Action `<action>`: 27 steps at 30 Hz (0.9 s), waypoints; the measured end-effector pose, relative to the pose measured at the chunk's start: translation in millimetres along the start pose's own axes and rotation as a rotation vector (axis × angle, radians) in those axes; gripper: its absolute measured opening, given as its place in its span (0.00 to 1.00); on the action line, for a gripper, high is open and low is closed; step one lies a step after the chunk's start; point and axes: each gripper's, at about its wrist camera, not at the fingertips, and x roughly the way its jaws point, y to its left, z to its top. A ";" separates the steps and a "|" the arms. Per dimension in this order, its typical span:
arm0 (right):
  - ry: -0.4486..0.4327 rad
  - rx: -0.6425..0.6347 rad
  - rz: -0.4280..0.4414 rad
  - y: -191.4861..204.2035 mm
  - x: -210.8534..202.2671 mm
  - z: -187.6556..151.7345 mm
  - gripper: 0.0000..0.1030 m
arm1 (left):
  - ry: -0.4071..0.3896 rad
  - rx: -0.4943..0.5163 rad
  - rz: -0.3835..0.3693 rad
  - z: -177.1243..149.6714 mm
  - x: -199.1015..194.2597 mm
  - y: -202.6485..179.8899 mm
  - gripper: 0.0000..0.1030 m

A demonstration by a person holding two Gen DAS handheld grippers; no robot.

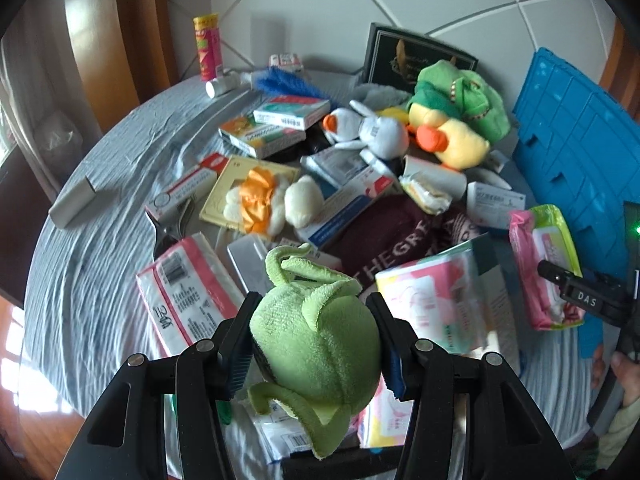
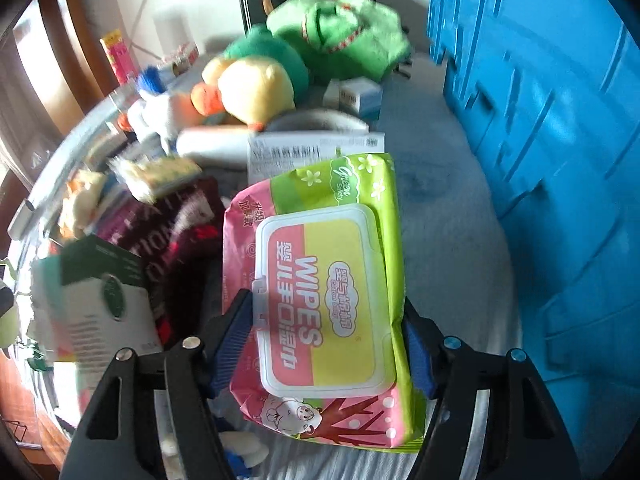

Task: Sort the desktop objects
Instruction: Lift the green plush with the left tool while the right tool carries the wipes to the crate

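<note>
Left hand-held gripper (image 1: 316, 344) clasping round fuzzy toy (image 1: 320, 344), crinkly wipes pack (image 2: 324, 300)

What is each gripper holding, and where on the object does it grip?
The left gripper clamps the green plush toy across its round body. The right gripper clamps the wipes pack across its long sides.

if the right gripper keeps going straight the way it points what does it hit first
The right gripper is already shut on the wipes pack. Straight ahead, the pack would probably meet the white printed box first, though depth is unclear.
</note>
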 end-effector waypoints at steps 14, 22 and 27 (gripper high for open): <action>-0.228 -0.076 0.099 31.8 -141.8 20.1 0.66 | -0.161 0.039 -0.006 22.2 -73.3 -38.2 0.51; -0.303 -0.151 0.126 42.5 -191.6 25.8 0.66 | -0.226 0.040 0.001 26.6 -105.8 -62.0 0.51; -0.357 -0.161 0.107 45.0 -230.2 20.5 0.66 | -0.270 0.078 -0.041 31.8 -127.4 -71.3 0.51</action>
